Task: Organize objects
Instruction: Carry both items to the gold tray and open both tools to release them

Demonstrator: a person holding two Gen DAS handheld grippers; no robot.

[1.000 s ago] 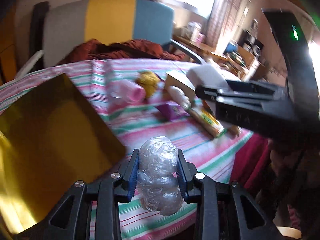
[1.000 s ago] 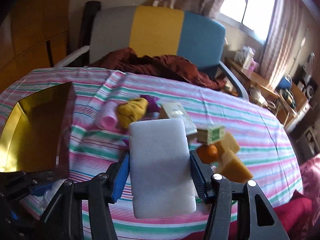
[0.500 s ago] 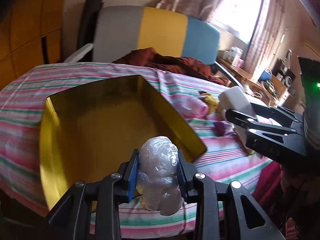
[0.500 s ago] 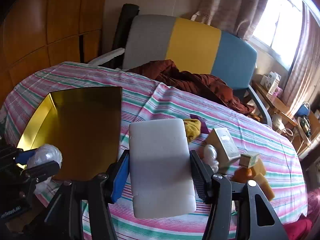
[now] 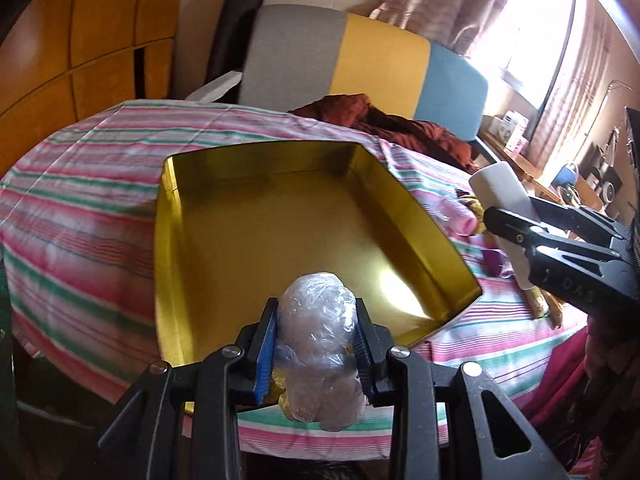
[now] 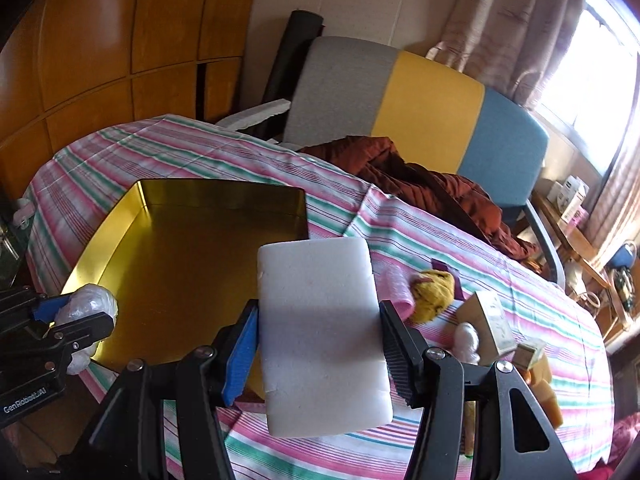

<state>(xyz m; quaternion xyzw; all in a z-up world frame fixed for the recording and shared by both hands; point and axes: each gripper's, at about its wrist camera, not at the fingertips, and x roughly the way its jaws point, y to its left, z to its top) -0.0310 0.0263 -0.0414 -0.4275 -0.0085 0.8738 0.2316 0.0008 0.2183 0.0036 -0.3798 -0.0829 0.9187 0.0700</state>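
My left gripper [image 5: 316, 344] is shut on a clear plastic-wrapped bundle [image 5: 318, 344] and holds it above the near edge of the gold tin tray [image 5: 256, 232], which lies empty on the striped tablecloth. My right gripper [image 6: 320, 344] is shut on a white foam block [image 6: 320, 332], held over the tray's right side [image 6: 180, 268]. In the left wrist view the right gripper [image 5: 560, 248] and the block [image 5: 500, 192] are at the right. In the right wrist view the left gripper [image 6: 60, 320] and the bundle [image 6: 90, 306] are at the lower left.
Loose items lie on the cloth right of the tray: a pink bottle [image 6: 396, 292], a yellow crumpled thing [image 6: 434, 294], a tan box [image 6: 488, 322], a white figure [image 6: 466, 340], small yellow blocks [image 6: 540, 372]. A grey-yellow-blue chair [image 6: 400, 96] with a brown cloth [image 6: 420, 184] stands behind the table.
Both grippers have swung left with their loads, from over the loose items to over the gold tray. The tray now fills the middle of the left wrist view.
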